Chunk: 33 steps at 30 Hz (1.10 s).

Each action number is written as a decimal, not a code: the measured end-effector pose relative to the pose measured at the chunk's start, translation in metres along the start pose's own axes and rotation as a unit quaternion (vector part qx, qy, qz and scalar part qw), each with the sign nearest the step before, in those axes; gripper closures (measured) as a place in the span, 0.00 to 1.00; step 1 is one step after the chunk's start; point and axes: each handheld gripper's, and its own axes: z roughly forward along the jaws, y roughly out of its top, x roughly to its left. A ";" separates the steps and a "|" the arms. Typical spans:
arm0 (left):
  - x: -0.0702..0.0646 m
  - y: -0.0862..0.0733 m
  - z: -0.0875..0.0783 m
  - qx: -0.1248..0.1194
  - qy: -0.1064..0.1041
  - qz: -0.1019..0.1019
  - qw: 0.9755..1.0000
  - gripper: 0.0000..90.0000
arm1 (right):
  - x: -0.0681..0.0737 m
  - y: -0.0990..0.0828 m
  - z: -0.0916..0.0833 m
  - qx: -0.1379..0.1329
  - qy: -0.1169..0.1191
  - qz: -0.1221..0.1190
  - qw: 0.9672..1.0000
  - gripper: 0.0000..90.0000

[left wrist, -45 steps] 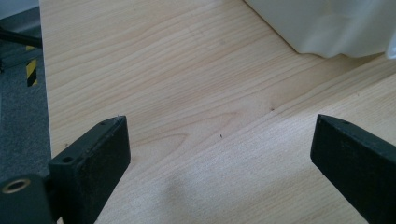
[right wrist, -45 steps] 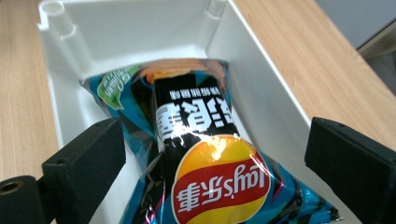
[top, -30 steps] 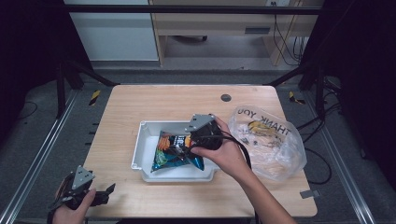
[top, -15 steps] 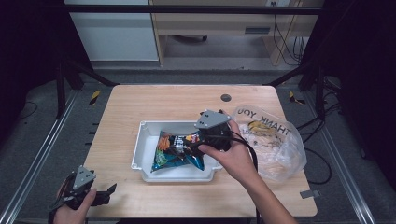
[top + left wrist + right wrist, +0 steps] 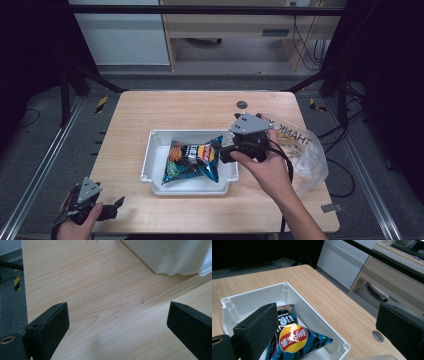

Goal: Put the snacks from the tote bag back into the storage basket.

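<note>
A blue Lay's chip bag (image 5: 192,160) lies flat in a white tray (image 5: 150,165) at the middle of the wooden table. My right gripper (image 5: 222,150) hovers at the tray's right rim, open, just right of the bag and not touching it. In the right gripper view the wide-apart jaws frame the chip bag (image 5: 294,340) and the tray (image 5: 254,295), with nothing held in the right gripper (image 5: 327,320). My left gripper (image 5: 117,204) rests low at the table's front left corner, open. The left gripper (image 5: 117,312) has bare wood under it, and the tray's corner (image 5: 170,257) lies ahead.
A crumpled clear plastic bag (image 5: 305,150) printed "THANK YOU" lies at the table's right side, behind my right hand. A small round hole (image 5: 242,105) sits near the table's far edge. Dark frame rails run along both sides of the table.
My right gripper has drawn back to the right, from over the chip bag to the tray's right rim. The bag stays in the tray. The left gripper has not moved.
</note>
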 end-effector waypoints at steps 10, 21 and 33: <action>0.000 0.000 0.001 0.003 0.000 0.002 1.000 0.04 | -0.018 -0.014 -0.031 -0.008 -0.061 0.025 0.998 0.04; -0.001 0.000 0.000 -0.006 0.000 0.000 1.000 0.04 | -0.030 -0.043 -0.048 0.000 -0.088 0.055 0.995 0.04; -0.002 0.001 -0.001 -0.014 -0.002 0.003 1.000 0.03 | -0.036 -0.078 -0.065 0.007 -0.126 0.073 0.989 0.03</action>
